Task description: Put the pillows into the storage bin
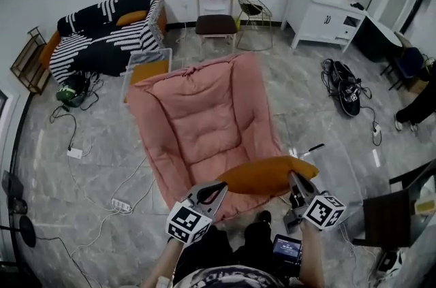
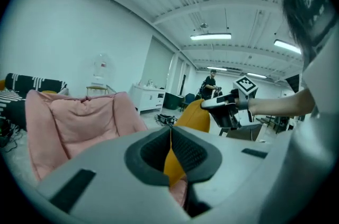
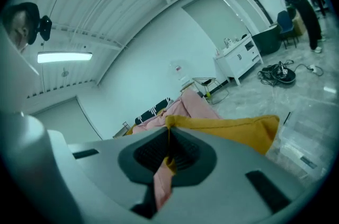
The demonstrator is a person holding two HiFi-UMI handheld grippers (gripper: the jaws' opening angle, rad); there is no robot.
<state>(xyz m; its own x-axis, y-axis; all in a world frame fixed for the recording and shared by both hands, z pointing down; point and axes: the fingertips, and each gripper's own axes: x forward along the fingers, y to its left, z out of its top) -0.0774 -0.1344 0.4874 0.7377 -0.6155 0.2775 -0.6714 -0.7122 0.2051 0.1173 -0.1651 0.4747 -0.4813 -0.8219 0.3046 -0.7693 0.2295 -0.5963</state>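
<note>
Orange pillow (image 1: 269, 174): soft woven cover, oblong and plump, with a seamed edge. It is held level above the floor, stretched between the two grippers just in front of the person. Left gripper (image 1: 216, 190): its jaws are closed tight on a thin fold of orange fabric at the pillow's left end, and the ribbed dark pads are seen meeting on the cloth. Right gripper (image 1: 294, 186): its jaws are likewise pinched together on the right end's edge, and a strip of pink cloth is also seen at the pads. Under the pillow a large pink cushion (image 1: 204, 116) is spread on the floor; it is quilted in padded panels, with raised sides and rumpled edges. Its near edge is overlapped by the pillow. Clear bin (image 1: 146, 56): rigid, see-through and rectangular, with something orange inside. It is set beyond the cushion's far left corner, just beside the sofa (image 1: 102, 41), well apart from the held pillow. The sofa is covered with a black-and-white striped throw. Floor (image 1: 300, 123): glossy grey marble pattern. Open floor is noted right of the cushion; to the left, the floor is crossed by loose cables (image 1: 88, 164) and a power strip (image 1: 121, 205).
</note>
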